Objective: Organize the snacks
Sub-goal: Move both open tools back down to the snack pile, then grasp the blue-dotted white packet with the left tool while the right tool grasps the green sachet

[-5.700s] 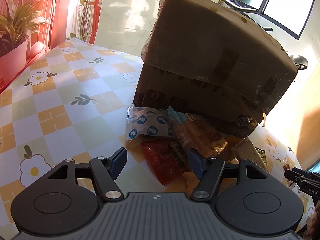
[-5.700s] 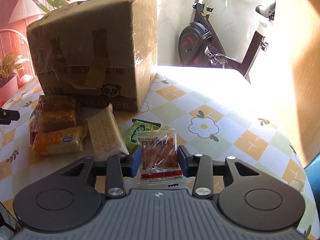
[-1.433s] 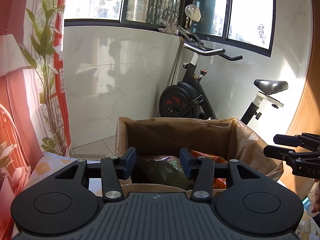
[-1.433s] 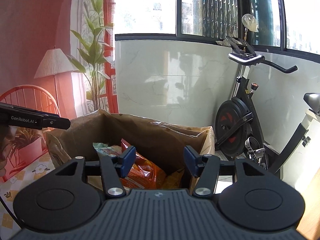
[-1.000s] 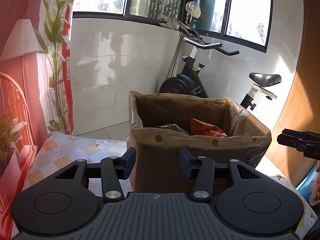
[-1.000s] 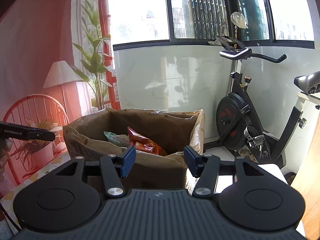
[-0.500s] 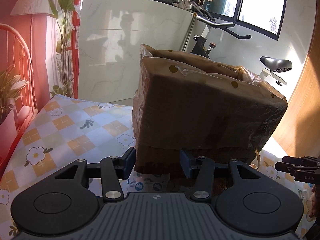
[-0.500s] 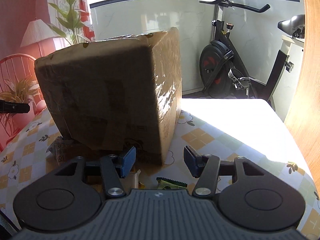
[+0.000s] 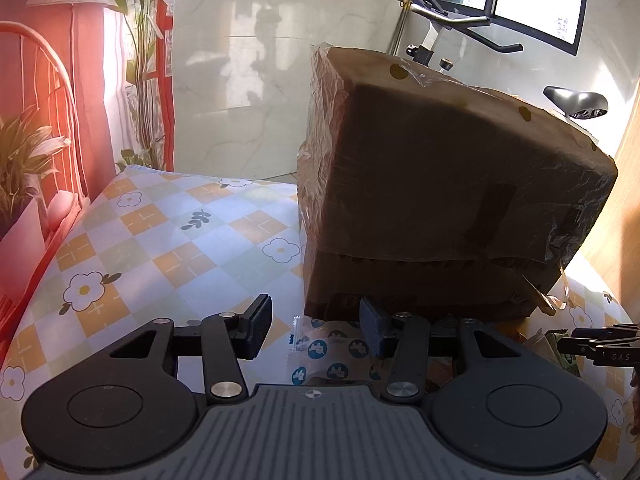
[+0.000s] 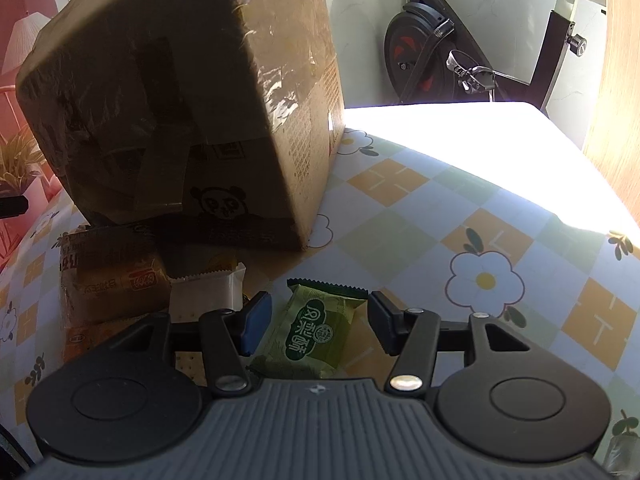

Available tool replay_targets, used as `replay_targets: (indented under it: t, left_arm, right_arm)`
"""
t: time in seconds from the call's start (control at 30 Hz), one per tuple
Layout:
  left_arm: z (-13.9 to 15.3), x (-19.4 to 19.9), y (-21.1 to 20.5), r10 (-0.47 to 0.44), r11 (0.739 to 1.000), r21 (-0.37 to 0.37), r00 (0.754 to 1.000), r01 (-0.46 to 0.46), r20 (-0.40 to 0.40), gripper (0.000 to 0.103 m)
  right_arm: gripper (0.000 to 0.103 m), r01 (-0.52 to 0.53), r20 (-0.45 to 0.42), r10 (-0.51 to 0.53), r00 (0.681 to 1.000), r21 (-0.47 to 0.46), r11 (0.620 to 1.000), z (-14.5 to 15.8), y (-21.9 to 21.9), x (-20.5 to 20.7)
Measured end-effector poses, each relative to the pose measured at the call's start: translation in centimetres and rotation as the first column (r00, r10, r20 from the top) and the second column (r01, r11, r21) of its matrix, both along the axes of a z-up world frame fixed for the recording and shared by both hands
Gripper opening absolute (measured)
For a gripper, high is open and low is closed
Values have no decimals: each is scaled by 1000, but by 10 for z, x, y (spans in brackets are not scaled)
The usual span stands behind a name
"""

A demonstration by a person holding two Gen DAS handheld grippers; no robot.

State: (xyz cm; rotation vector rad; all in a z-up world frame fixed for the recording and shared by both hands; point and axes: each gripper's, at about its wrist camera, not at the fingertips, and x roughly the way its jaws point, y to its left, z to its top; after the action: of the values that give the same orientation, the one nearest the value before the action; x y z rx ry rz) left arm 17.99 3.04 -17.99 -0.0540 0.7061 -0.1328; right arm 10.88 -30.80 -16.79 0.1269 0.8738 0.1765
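I see the green pastry packet (image 10: pixel 316 330) flat on the tabletop (image 10: pixel 500 216), right between the spread fingers of my right tool (image 10: pixel 316 326), which pinch nothing. Beside it lie a white cracker pack (image 10: pixel 208 286) and an orange bread pack (image 10: pixel 116 280), all just in front of the cardboard box (image 10: pixel 180 100). My left tool (image 9: pixel 316 326) is spread too, empty, above a white packet with blue dots (image 9: pixel 324 354) at the box's foot. An exercise bike (image 10: pixel 452 52) stands beyond.
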Motion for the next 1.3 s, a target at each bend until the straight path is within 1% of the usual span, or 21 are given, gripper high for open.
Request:
replay_targets:
  t: [0.13,0.23,0.3,0.33,0.43,0.6,0.7,0.77,0.83,0.9,0.97,1.07,1.1,1.13,1.23,1.3]
  left_arm:
    - [-5,2,1,-1,1000,8,1000,1,-7,51]
    - [-9,2,1,-7,1000,14,1000,7,-14,51]
    - [-13,3,1,-16,1000,12,1000,16,-24,51]
    - [-15,4,2,-20,1000,6,999,20,-30,51]
    - [-23,6,1,-29,1000,-1,998,29,-50,54]
    - [-40,11,-7,-67,998,-3,995,67,-74,56]
    - [-47,17,-12,-86,996,-30,992,83,-90,64]
    - [-50,22,-14,-82,996,-37,992,79,-98,73]
    - [-55,31,-16,-69,997,-40,991,65,-117,76]
    - [-62,41,-17,-62,997,-43,987,56,-151,76]
    - [-68,47,-19,-58,998,-32,984,54,-167,76]
    - [-73,52,-20,-55,998,-29,983,51,-176,85]
    - [-75,54,-20,-51,998,-30,982,46,-181,86]
    - [-78,56,-19,-48,999,-30,981,43,-190,86]
    - [-80,56,-19,-45,999,-24,984,41,-173,86]
    - [-79,54,-20,-50,999,-29,985,46,-163,75]
  right_arm:
    - [57,-11,-26,10,1000,-32,999,-10,8,2]
    - [56,-35,-5,35,999,-103,994,-12,17,0]
    - [44,-48,2,49,999,-150,987,-13,22,0]
    - [43,-51,6,52,999,-161,986,-13,22,0]
    - [42,-36,21,40,999,-144,989,-16,17,1]
    - [42,-17,56,24,998,-126,992,-21,12,-3]
    - [42,-12,72,20,997,-113,994,-23,9,-6]
    - [42,-12,75,20,997,-109,994,-23,8,-6]
    - [42,-12,77,21,997,-109,994,-23,7,-6]
    - [42,-13,79,22,997,-107,994,-24,7,-7]
    - [42,-14,81,22,996,-105,994,-24,6,-9]
    - [42,-12,84,21,996,-102,995,-24,6,-9]
    - [42,-12,84,21,996,-102,995,-24,6,-10]
    - [42,-13,84,21,996,-101,995,-24,6,-9]
    - [42,-13,84,22,996,-103,995,-24,6,-9]
    - [42,-13,82,22,996,-102,995,-24,6,-9]
